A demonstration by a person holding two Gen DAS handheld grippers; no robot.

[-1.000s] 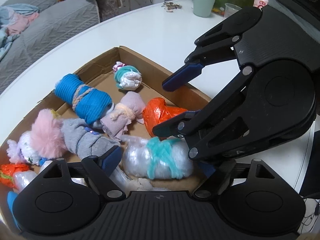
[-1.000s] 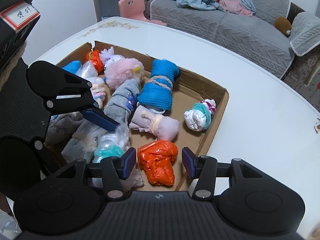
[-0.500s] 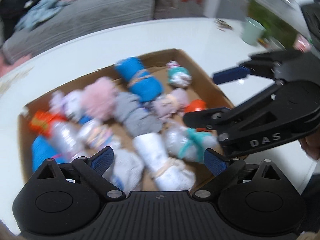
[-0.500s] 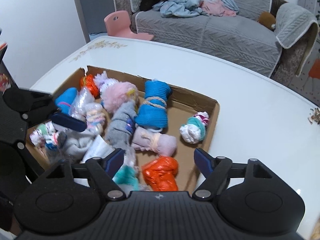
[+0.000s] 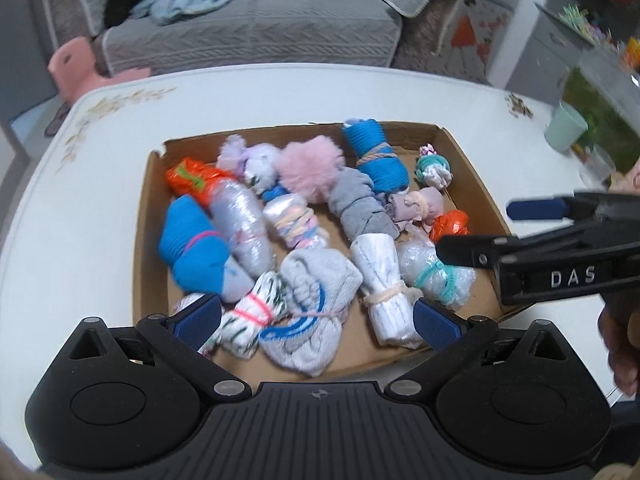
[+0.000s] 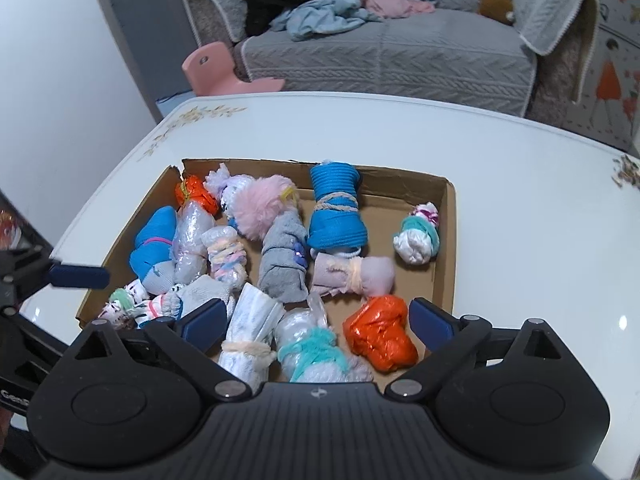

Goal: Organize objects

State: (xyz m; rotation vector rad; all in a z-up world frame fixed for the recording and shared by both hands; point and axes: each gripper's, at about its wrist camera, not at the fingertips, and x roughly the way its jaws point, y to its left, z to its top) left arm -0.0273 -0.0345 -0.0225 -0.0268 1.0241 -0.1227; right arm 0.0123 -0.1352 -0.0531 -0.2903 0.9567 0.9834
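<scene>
A shallow cardboard box (image 5: 144, 220) (image 6: 448, 240) on the white table holds several tied bundles. Among them are a blue roll (image 5: 378, 160) (image 6: 336, 212), a pink fluffy ball (image 5: 310, 166), an orange bag (image 6: 380, 334) and a clear bag with a teal tie (image 6: 316, 350). My left gripper (image 5: 316, 320) hovers over the box's near edge, its jaws opening and gripping nothing. My right gripper (image 6: 316, 318) (image 5: 500, 228) hangs above the orange and clear bags, its jaws also opening, with no pad touching a bundle.
The white table (image 6: 520, 200) runs bare to the right of the box. A mint cup (image 5: 566, 128) stands at its far right corner. A grey sofa (image 6: 380, 48) and a pink chair (image 6: 216, 68) lie beyond. A hand (image 5: 620, 344) holds the right gripper.
Both grippers' jaws have spread wide. The left gripper rolled and pulled back, so the whole box now shows. The right gripper lifted slightly off the orange bag and levelled out.
</scene>
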